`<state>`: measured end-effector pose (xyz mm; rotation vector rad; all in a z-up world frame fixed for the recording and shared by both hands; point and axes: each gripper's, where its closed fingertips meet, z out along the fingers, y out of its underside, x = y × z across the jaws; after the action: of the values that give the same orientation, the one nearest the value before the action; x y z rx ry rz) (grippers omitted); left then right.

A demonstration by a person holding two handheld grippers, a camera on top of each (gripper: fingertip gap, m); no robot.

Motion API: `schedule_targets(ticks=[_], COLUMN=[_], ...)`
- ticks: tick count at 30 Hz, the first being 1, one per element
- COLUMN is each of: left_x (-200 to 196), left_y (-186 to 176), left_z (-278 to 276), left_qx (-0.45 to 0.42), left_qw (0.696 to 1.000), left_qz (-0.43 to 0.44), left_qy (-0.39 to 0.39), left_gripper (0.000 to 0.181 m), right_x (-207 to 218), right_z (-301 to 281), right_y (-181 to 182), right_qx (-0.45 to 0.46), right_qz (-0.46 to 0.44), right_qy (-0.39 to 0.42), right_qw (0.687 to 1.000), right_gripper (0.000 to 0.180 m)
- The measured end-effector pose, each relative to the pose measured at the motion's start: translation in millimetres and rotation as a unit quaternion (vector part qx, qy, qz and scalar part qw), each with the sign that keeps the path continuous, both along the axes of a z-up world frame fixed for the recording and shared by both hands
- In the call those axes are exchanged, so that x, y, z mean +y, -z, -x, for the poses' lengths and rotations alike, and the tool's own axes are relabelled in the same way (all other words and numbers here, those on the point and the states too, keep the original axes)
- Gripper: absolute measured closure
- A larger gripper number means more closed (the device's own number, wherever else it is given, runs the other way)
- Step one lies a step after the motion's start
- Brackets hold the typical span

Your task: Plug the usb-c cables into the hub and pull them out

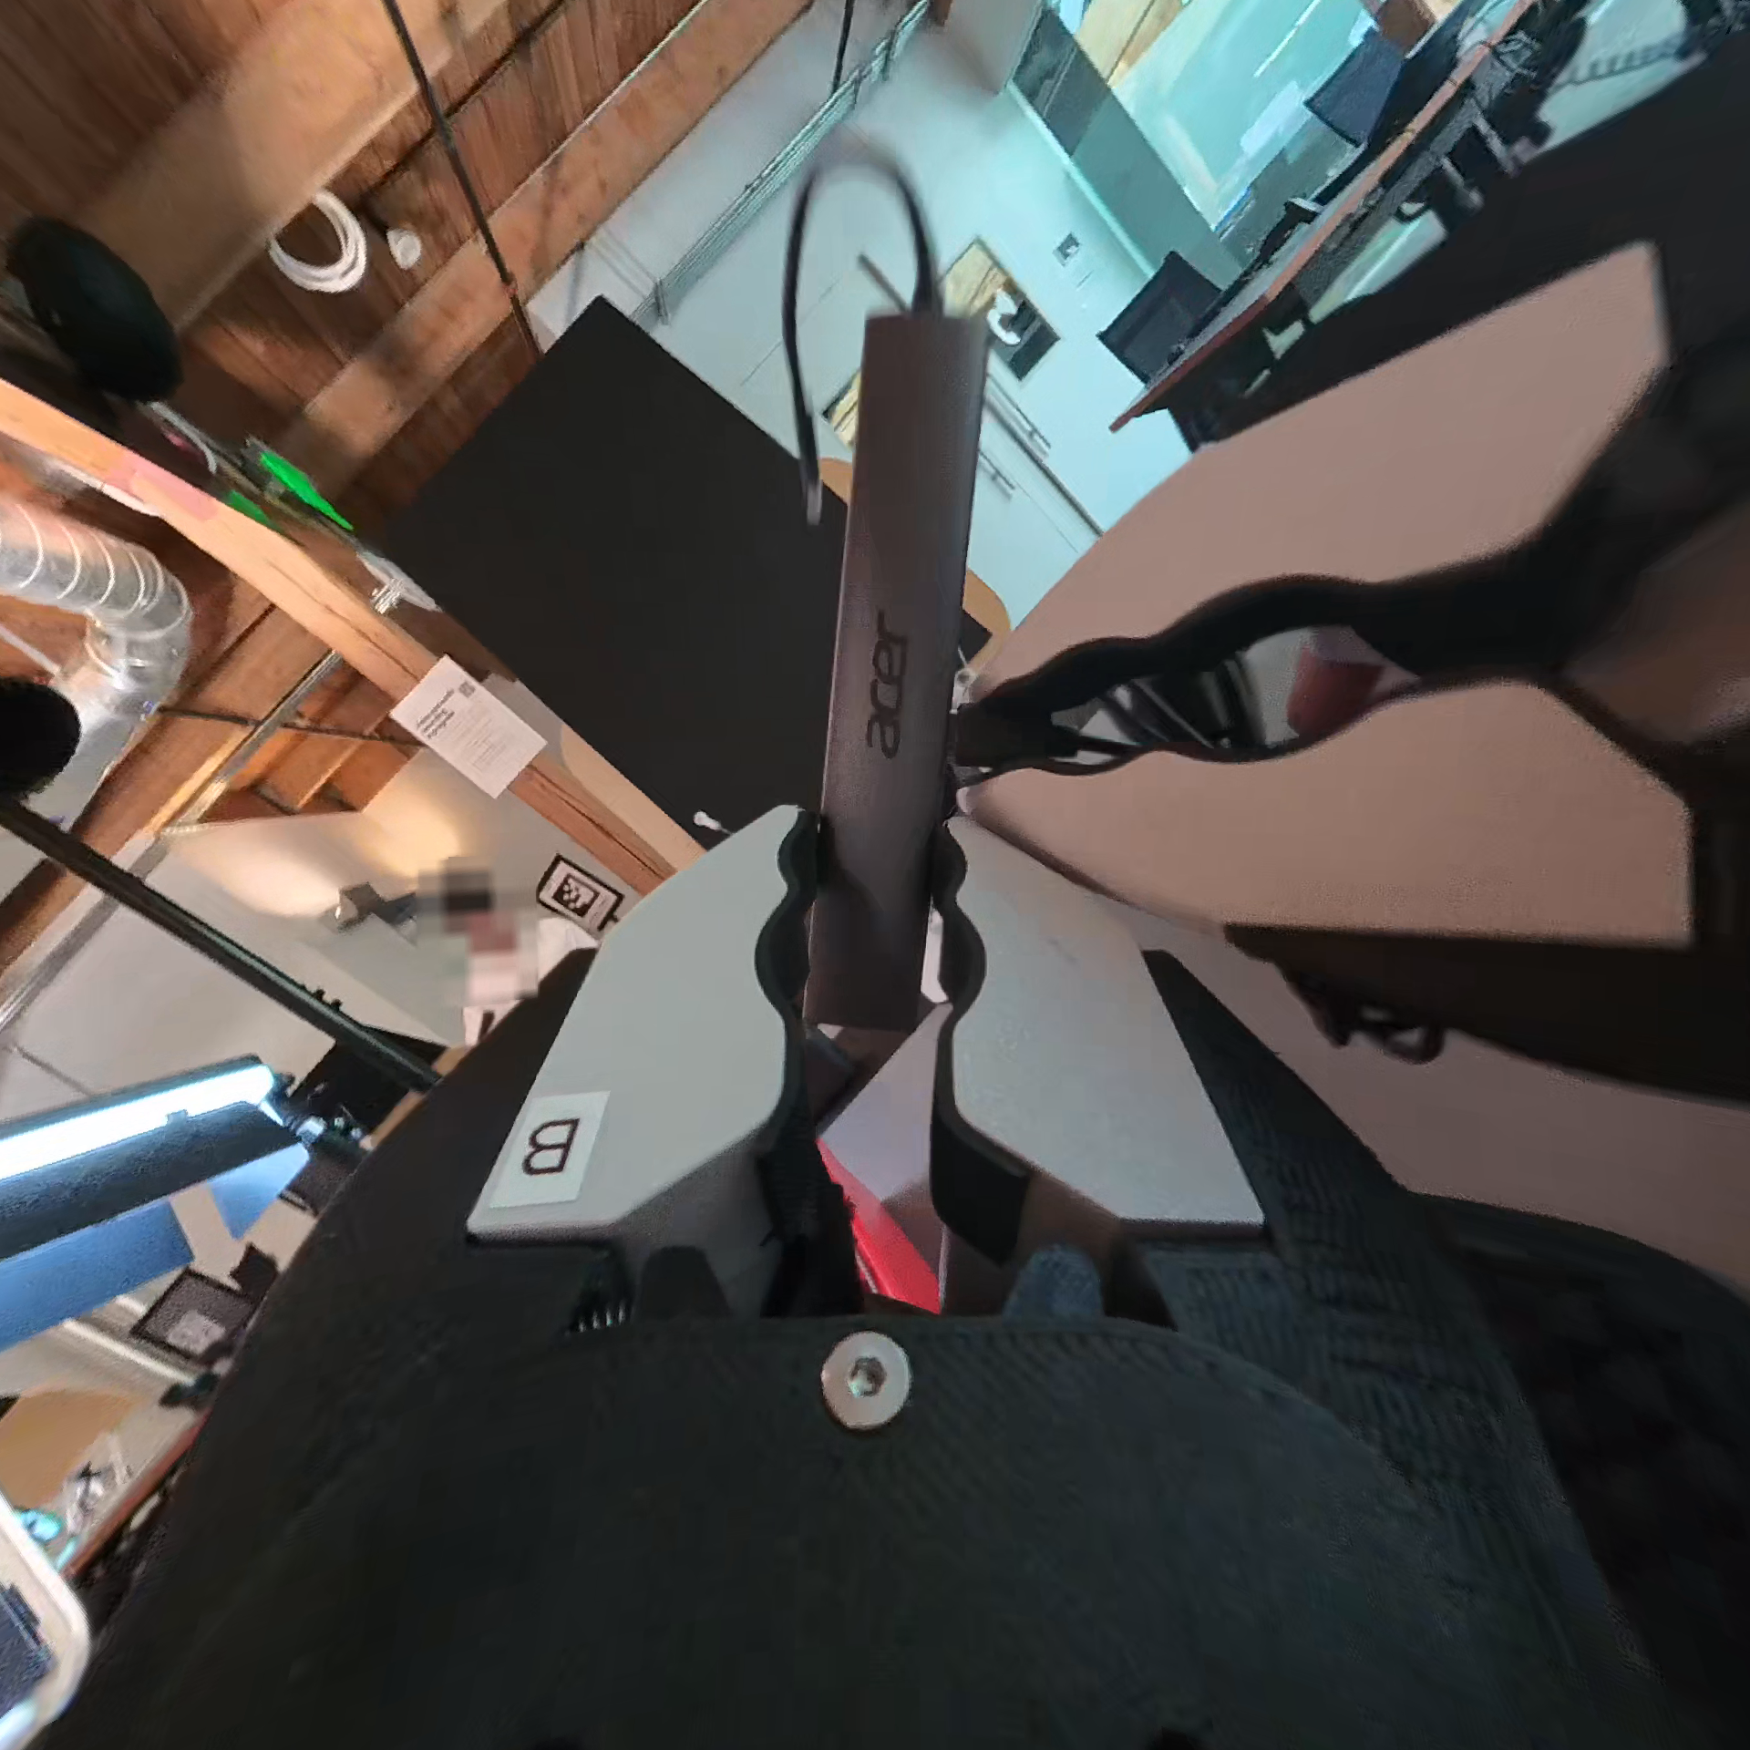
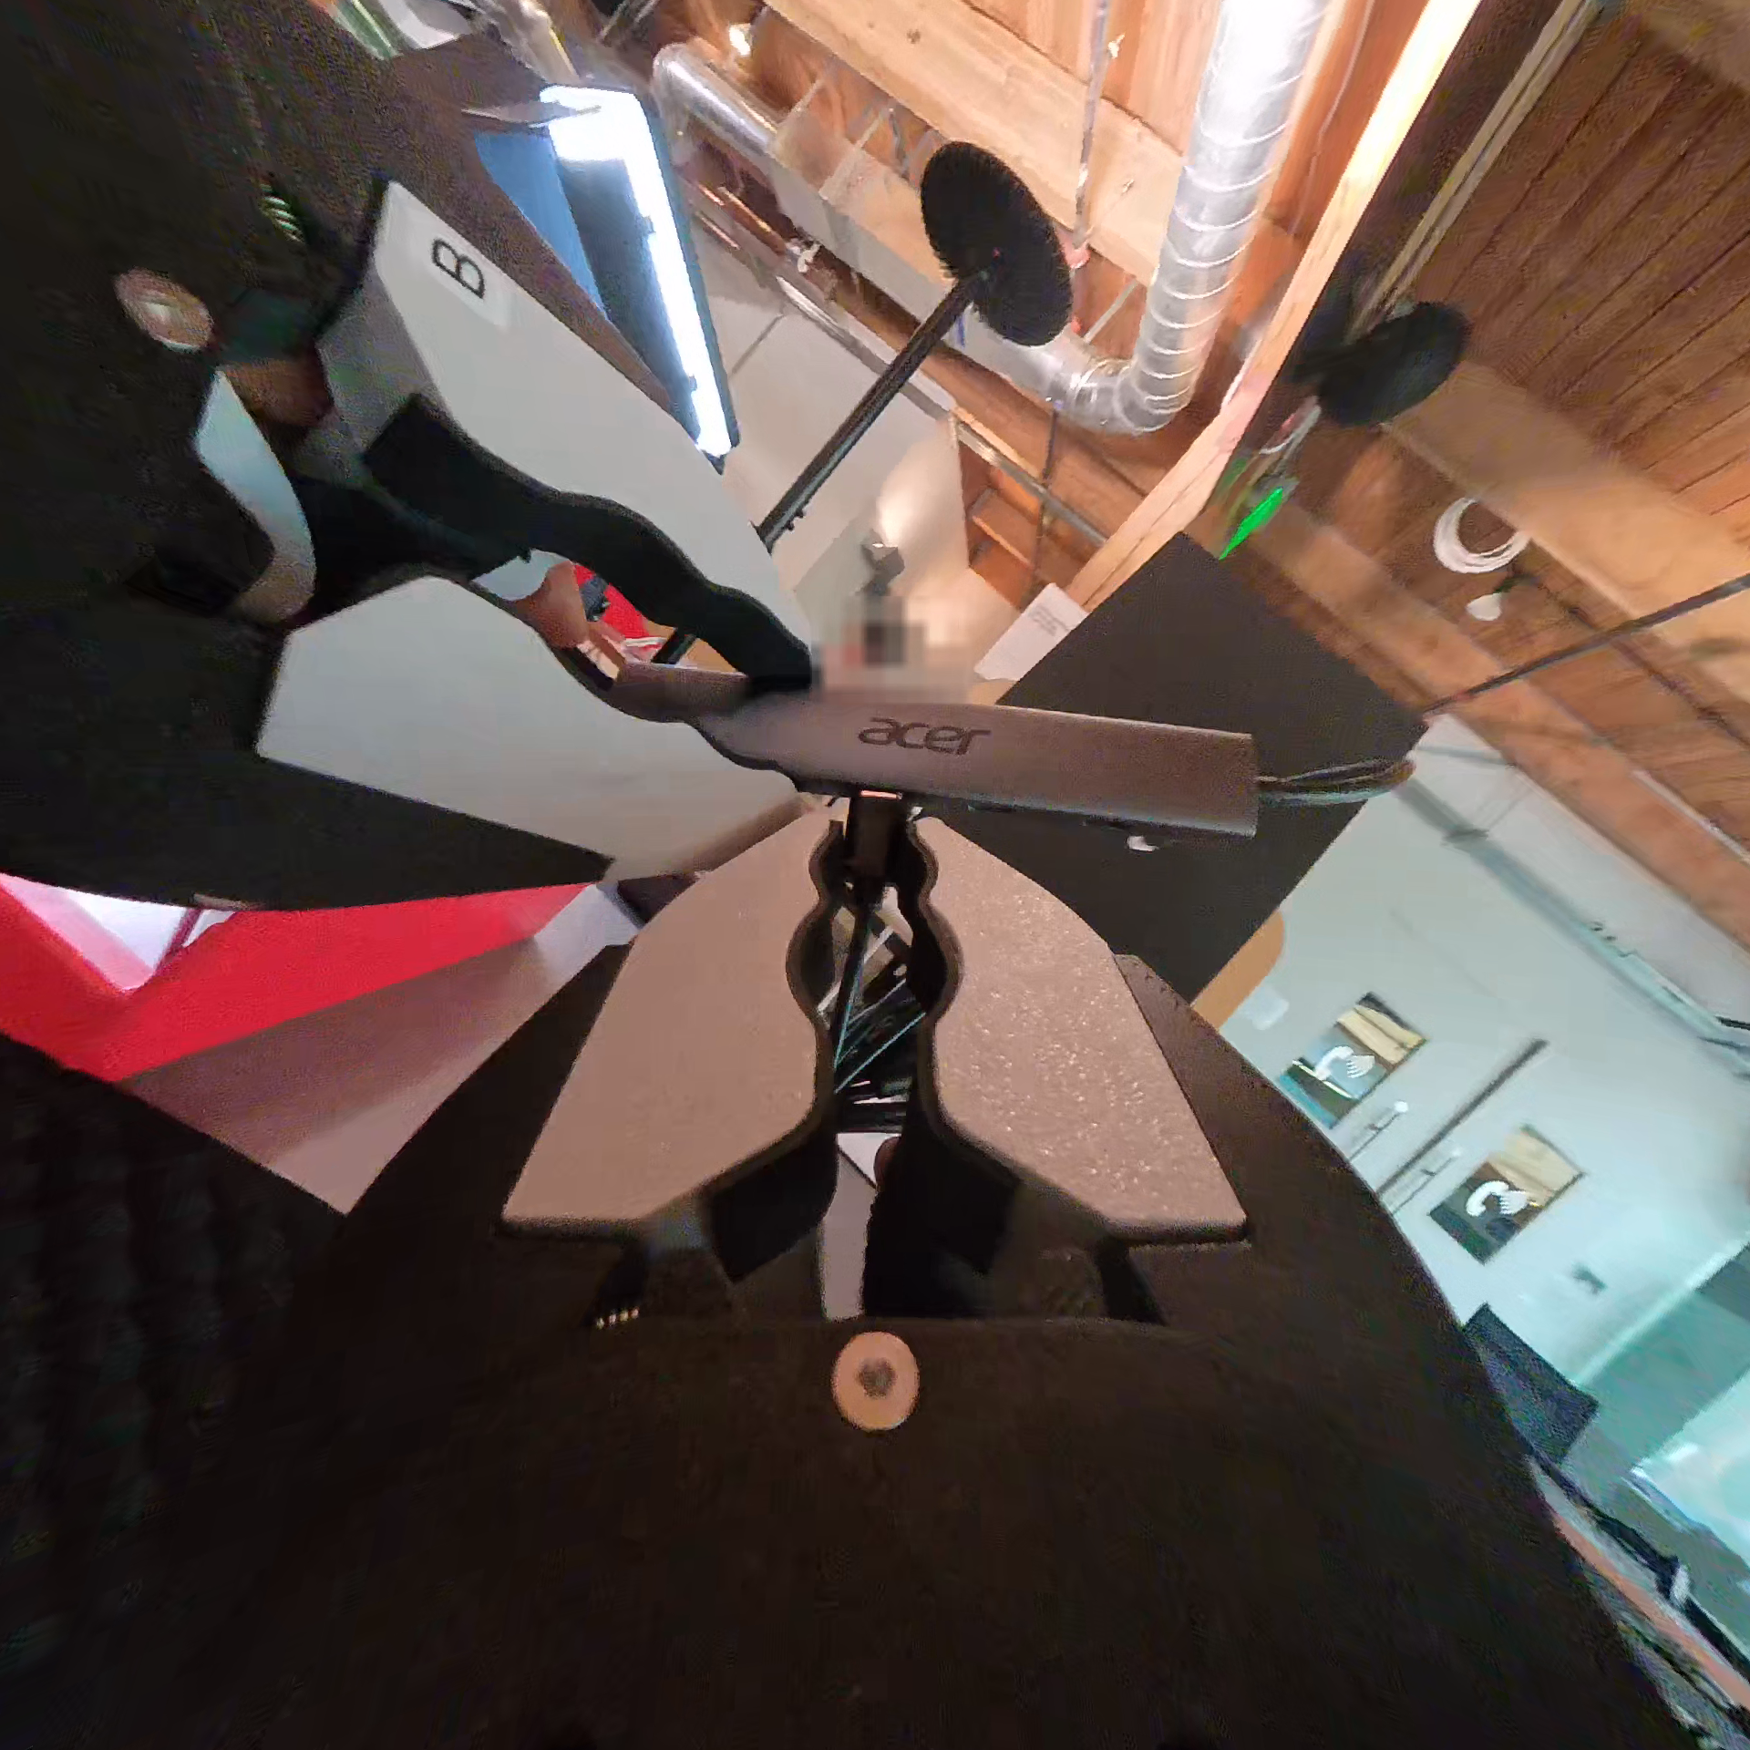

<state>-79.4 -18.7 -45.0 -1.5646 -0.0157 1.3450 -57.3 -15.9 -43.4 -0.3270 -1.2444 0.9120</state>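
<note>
My left gripper (image 1: 876, 838) is shut on the near end of a long grey hub (image 1: 900, 587), which it holds up in the air. The hub's own black cord (image 1: 805, 284) loops off its far end. My right gripper (image 1: 980, 734) comes in from the right. In the right wrist view my right gripper (image 2: 869, 838) is shut on a black usb-c plug (image 2: 866, 824) that meets the hub's (image 2: 1023, 758) side edge. Its thin black cables (image 2: 866, 1032) run back between the fingers. The left gripper (image 2: 720, 677) holds the hub's left end. How deep the plug sits is hidden.
Both views tilt up toward a wooden ceiling with a silver duct (image 2: 1193, 246). A black panel (image 1: 606, 606) stands behind the hub. A lit light panel (image 2: 663, 256) and black round heads on poles (image 2: 994, 246) are near. Desks with monitors (image 1: 1364, 104) stand far off.
</note>
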Motion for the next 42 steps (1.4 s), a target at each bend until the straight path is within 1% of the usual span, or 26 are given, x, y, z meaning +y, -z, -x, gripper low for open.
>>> schedule_targets(ticks=[3, 5, 7, 8, 9, 11, 13, 16, 19, 21, 23, 25, 27, 28, 30, 32, 34, 35, 36, 38, 40, 42], left_x=[-2.1, 0.9, 9.3, 13.7, 17.3, 19.0, 14.1, 7.3, 8.8, 15.0, 18.8, 16.4, 11.7, 10.7, 12.7, 19.7, 23.1, 23.2, 21.4, 14.1, 10.9, 14.5], left_y=[0.4, 0.9, 5.2, 2.7, 1.4, 3.0, 8.8, 14.8, 12.2, 15.2, 13.9, 15.5, 22.4, 24.2, 22.4, 21.2, 20.5, 19.5, 19.3, 21.8, 23.0, 24.4], left_z=[2.2, 1.4, -0.7, -4.8, -6.2, -2.5, 1.8, 4.2, 2.1, 1.5, -0.3, 2.6, 4.3, 4.4, 3.5, 2.8, 3.3, 4.4, 6.1, 10.8, 13.0, 11.7], left_qx=[-0.028, -0.036, -0.080, -0.095, -0.105, -0.099, -0.108, -0.169, -0.157, -0.152, -0.154, -0.151, -0.175, -0.185, -0.180, -0.161, -0.145, -0.144, -0.145, -0.150, -0.150, -0.150], left_qw=[0.999, 0.999, 0.996, 0.993, 0.991, 0.993, 0.993, 0.981, 0.983, 0.985, 0.984, 0.986, 0.982, 0.980, 0.980, 0.984, 0.988, 0.988, 0.988, 0.988, 0.987, 0.987], left_qz=[-0.023, -0.030, -0.027, -0.041, -0.057, -0.056, -0.047, -0.076, -0.076, -0.058, -0.064, -0.054, -0.044, -0.049, -0.055, -0.049, -0.040, -0.042, -0.045, -0.044, -0.054, -0.043], left_qy=[0.002, 0.010, 0.032, 0.053, 0.062, 0.038, 0.026, 0.053, 0.060, 0.054, 0.063, 0.047, 0.050, 0.059, 0.068, 0.059, 0.046, 0.042, 0.036, 0.021, 0.021, 0.029], left_gripper=[0.157, 0.158, 0.158, 0.158, 0.158, 0.158, 0.158, 0.158, 0.158, 0.158, 0.158, 0.158, 0.158, 0.154, 0.158, 0.158, 0.158, 0.157, 0.157, 0.155, 0.156, 0.157], right_x=[-3.4, -1.2, 7.5, 12.9, 16.9, 21.7, 19.8, 11.5, 11.2, 17.9, 22.1, 21.5, 16.7, 15.3, 16.3, 24.2, 30.2, 30.8, 29.8, 22.5, 18.8, 24.3], right_z=[-2.7, 0.0, 4.4, 5.5, 4.8, 6.1, 9.1, 13.1, 14.0, 13.3, 12.5, 14.1, 14.2, 13.5, 13.3, 13.4, 14.4, 14.5, 13.9, 11.7, 11.5, 14.7], right_y=[-2.3, -1.8, -0.9, -0.6, -2.4, -1.4, 5.0, 11.7, 8.1, 7.3, 8.0, 13.9, 22.2, 23.4, 19.2, 15.0, 16.9, 18.7, 20.4, 24.3, 24.3, 21.1], right_qx=[0.031, 0.013, -0.030, -0.045, -0.046, -0.036, -0.007, 0.026, -0.005, -0.012, -0.012, -0.007, 0.005, 0.006, -0.006, -0.027, -0.045, -0.045, -0.035, -0.009, -0.012, -0.028], right_qz=[0.022, 0.041, 0.051, 0.066, 0.079, 0.099, 0.083, 0.003, 0.026, 0.017, 0.037, 0.052, 0.025, 0.007, -0.008, 0.012, 0.064, 0.090, 0.096, 0.062, 0.057, 0.060], right_qy=[-0.007, -0.041, -0.064, -0.071, -0.074, -0.050, -0.022, 0.005, -0.040, -0.038, -0.039, -0.020, -0.010, -0.015, -0.042, -0.062, -0.069, -0.062, -0.043, -0.018, -0.034, -0.059], right_qw=[0.999, 0.998, 0.996, 0.994, 0.993, 0.993, 0.996, 1.000, 0.999, 0.999, 0.998, 0.998, 1.000, 1.000, 0.999, 0.998, 0.995, 0.993, 0.994, 0.998, 0.998, 0.996], right_gripper=[0.170, 0.170, 0.170, 0.170, 0.170, 0.170, 0.170, 0.170, 0.170, 0.170, 0.170, 0.170, 0.170, 0.170, 0.170, 0.170, 0.170, 0.170, 0.170, 0.170, 0.171, 0.172])
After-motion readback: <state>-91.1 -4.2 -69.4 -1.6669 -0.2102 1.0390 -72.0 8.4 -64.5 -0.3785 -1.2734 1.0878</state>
